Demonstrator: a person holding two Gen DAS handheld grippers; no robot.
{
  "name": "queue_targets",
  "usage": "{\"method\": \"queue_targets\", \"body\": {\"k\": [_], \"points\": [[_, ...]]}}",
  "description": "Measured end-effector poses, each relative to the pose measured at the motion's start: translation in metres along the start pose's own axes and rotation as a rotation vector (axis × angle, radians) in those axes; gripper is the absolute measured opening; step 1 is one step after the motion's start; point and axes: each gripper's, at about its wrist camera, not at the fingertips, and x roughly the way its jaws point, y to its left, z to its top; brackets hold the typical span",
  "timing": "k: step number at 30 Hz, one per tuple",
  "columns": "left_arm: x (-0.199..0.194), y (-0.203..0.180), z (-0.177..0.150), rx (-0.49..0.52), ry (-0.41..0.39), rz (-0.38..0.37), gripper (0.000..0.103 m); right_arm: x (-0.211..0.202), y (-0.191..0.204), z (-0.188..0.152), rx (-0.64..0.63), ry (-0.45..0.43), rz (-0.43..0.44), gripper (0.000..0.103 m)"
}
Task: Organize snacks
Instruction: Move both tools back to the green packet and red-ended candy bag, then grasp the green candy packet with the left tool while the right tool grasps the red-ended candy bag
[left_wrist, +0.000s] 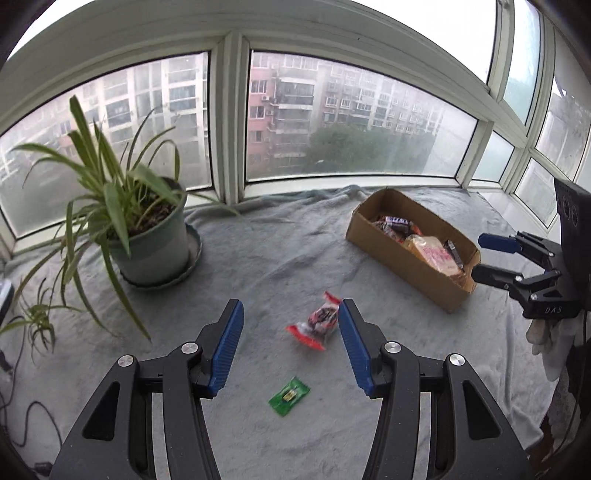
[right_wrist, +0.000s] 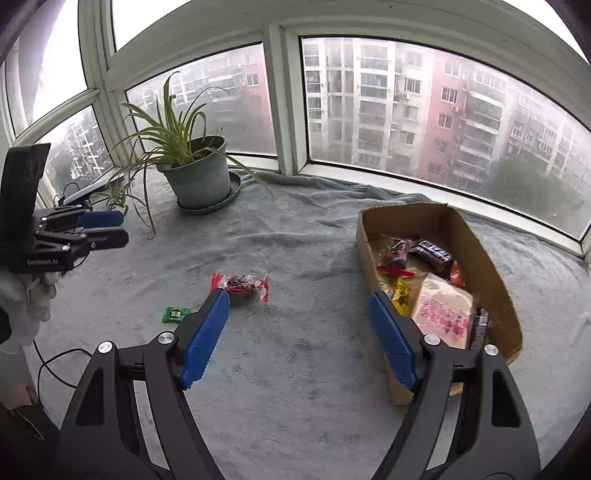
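Note:
A red-ended clear snack packet (left_wrist: 317, 325) lies on the grey blanket, also in the right wrist view (right_wrist: 242, 285). A small green packet (left_wrist: 289, 396) lies nearer, also seen from the right (right_wrist: 175, 314). A cardboard box (left_wrist: 397, 254) at the right holds several snacks; its wall shows in the right wrist view (right_wrist: 491, 273). My left gripper (left_wrist: 291, 345) is open and empty, above the blanket, with the red packet just beyond its right finger. My right gripper (right_wrist: 298, 332) is open and empty beside the box; it also shows in the left wrist view (left_wrist: 480, 258).
A potted spider plant (left_wrist: 147, 229) on a saucer stands at the back left by the window (left_wrist: 332, 122). Cables (left_wrist: 33, 417) run at the left edge. The blanket (left_wrist: 280, 251) covers the sill.

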Motion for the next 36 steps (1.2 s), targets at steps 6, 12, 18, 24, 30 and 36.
{"method": "queue_targets", "body": {"k": [6, 12, 18, 24, 30, 36], "points": [[0.026, 0.013, -0.040, -0.026, 0.097, -0.022, 0.052, 0.036, 0.020, -0.002, -0.016, 0.060, 0.037, 0.080], [0.054, 0.002, -0.068, 0.005, 0.157, -0.058, 0.052, 0.074, 0.034, -0.005, -0.016, 0.081, 0.069, 0.091], [0.075, 0.000, -0.082, 0.064, 0.195, -0.055, 0.052, 0.111, 0.045, -0.004, -0.048, 0.112, 0.061, 0.091], [0.091, 0.001, -0.089, 0.104, 0.224, -0.070, 0.041, 0.141, 0.052, -0.002, -0.074, 0.133, 0.054, 0.091], [0.101, -0.001, -0.094, 0.138, 0.225, -0.070, 0.041, 0.161, 0.056, -0.001, -0.097, 0.154, 0.052, 0.091], [0.102, 0.000, -0.093, 0.151, 0.210, -0.070, 0.036, 0.179, 0.062, -0.001, -0.123, 0.180, 0.049, 0.091]]}}
